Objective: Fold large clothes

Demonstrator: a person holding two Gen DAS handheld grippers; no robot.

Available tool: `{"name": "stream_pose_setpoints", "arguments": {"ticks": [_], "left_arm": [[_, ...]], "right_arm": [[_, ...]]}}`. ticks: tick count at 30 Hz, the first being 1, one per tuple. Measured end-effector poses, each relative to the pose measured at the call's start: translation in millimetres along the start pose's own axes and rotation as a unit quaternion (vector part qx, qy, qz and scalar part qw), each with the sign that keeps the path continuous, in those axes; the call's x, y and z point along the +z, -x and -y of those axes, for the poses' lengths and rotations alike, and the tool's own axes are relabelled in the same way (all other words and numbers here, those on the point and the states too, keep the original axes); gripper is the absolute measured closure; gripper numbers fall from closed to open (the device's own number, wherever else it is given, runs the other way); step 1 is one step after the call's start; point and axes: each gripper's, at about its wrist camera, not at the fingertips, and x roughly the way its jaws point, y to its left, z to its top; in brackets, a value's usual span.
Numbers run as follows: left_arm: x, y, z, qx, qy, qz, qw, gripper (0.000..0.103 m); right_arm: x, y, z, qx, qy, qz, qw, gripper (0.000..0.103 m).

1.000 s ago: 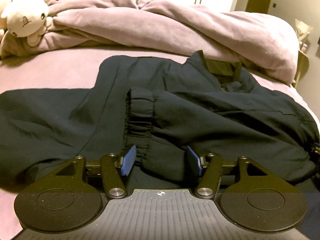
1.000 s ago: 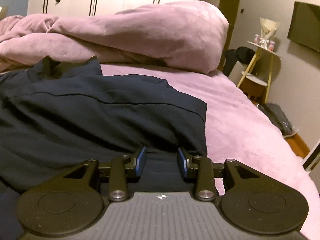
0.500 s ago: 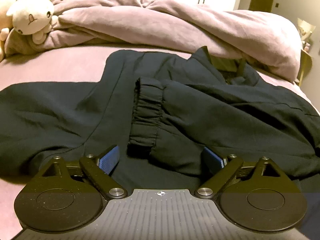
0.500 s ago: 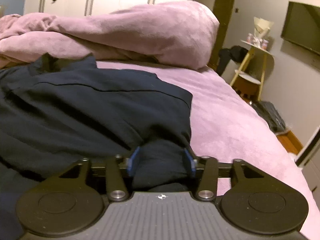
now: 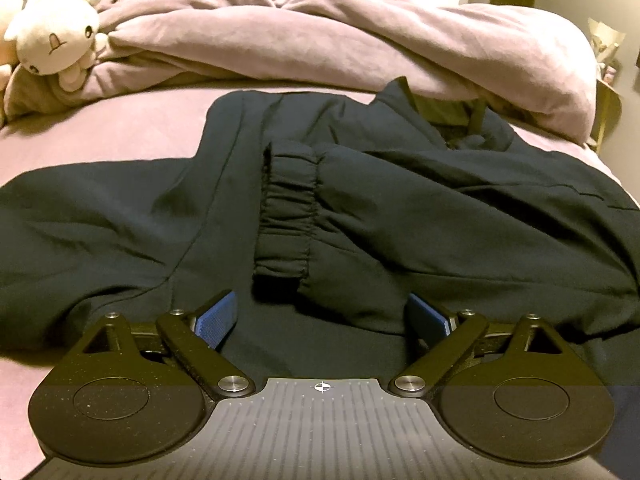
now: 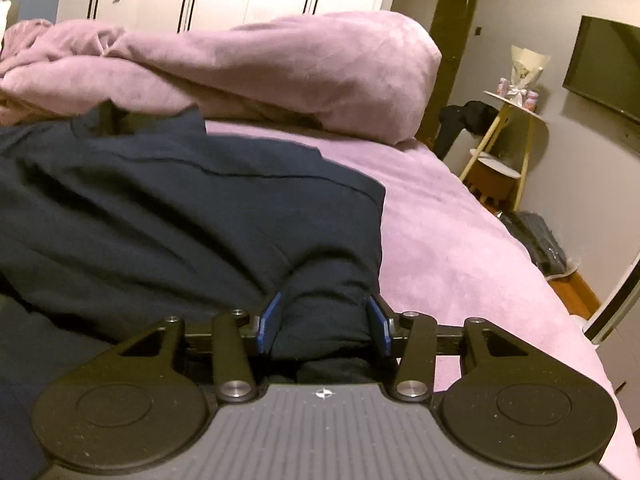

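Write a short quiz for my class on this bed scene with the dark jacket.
1. True or false: the left tongs are clamped on the jacket's elastic cuff.
2. What sits at the far left of the bed? A) plush toy B) laptop C) shoe
3. What is heaped behind the jacket?
Key: 1 false, the tongs stand wide open, pinching nothing. 2 A. 3 a pink duvet.
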Motion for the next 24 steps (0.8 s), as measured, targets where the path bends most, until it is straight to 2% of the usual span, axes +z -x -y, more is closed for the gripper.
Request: {"name": "stream_pose_setpoints", "arguments": {"ticks": [5,9,11,13,15,16,17,21,23,24], "left_arm": [[-1,-1,-6,-0.014,0.007,0.000,0.9999,0.006],[-3,6,-8,-0.016,-0.016,-0.008,0.9997,0.006],[-3,15,-13,-0.022,-0.016,-0.018,0.9995,0.006],[-6,33,-27,-0.044,0.000,-0.014,0.9989,0.006],[-12,59,-53,-0.075,0.036,0.001,0.9965,0.006],[-16,72,-69,-0.087,0.060,0.007,0.9944,0.005],[-21,85,-86,-0.089,0.085,0.013,0.9923,0.003],[-38,114,-166,-0.048,0.178,0.024,0.9826,0.001],[-45,117,-213,0.001,0.242,0.022,0.9701,0.001],[-48,117,-235,0.019,0.277,0.026,0.9602,0.001]], "right_arm": [[2,-7,-5,-0.012,0.017,-0.002,1.000,0.053],[2,-8,-7,-0.019,0.028,-0.004,0.999,0.050],[6,-7,-8,-0.027,0.030,-0.008,0.999,0.037],[13,6,-4,-0.064,0.007,-0.002,0.998,0.033],[17,31,1,-0.094,-0.029,0.014,0.995,0.033],[17,46,5,-0.090,-0.050,0.020,0.994,0.033],[14,64,9,-0.068,-0.081,0.027,0.994,0.033],[-18,124,13,0.033,-0.152,0.038,0.987,0.032],[-35,141,8,0.040,-0.161,0.037,0.985,0.032],[-42,146,6,0.034,-0.164,0.035,0.985,0.032]]}}
